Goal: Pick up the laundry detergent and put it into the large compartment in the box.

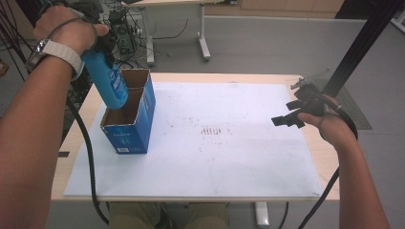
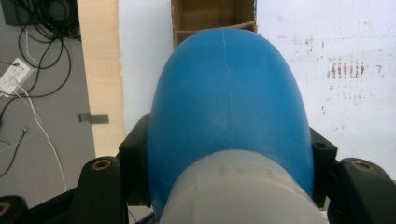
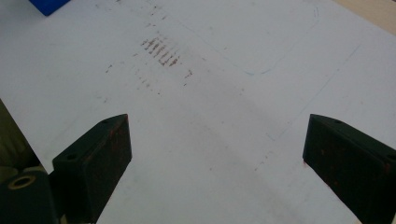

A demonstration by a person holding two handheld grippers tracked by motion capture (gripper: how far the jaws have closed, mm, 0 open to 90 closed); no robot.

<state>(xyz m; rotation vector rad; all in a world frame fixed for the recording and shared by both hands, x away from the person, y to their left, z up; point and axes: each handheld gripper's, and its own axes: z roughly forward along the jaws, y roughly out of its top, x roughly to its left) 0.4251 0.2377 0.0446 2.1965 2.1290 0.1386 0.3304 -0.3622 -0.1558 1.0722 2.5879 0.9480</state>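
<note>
The table [image 1: 315, 188] is covered by a white sheet [image 1: 229, 148], with a bare wood strip left along the left and right edges. Brown smudge marks [image 1: 212, 131] are seen mid-sheet, and again in the right gripper view [image 3: 161, 51].

A blue box [image 1: 131, 121] is stood on the far left part of the sheet, open at the top and split into two compartments, brown inside. One corner of it is caught at the top left of the right gripper view.

A blue bottle [image 1: 107, 78] is held tilted above the box, its lower end dipped into the near compartment; contact with the cardboard cannot be told. A label is seen on its side. In the left gripper view the bottle [image 2: 229, 107] is seen along its length, with a pale grey cap end nearest the camera and the open box [image 2: 212, 16] beyond it.

The left gripper [image 1: 102, 45] is clamped on the bottle near its upper end, black jaws pressed against both sides. A watch [image 1: 57, 52] is worn on that wrist.

The right gripper [image 1: 293, 117] is held at the right edge of the sheet, well apart from the box. Its jaws are spread wide with nothing between them, bare sheet below.
</note>
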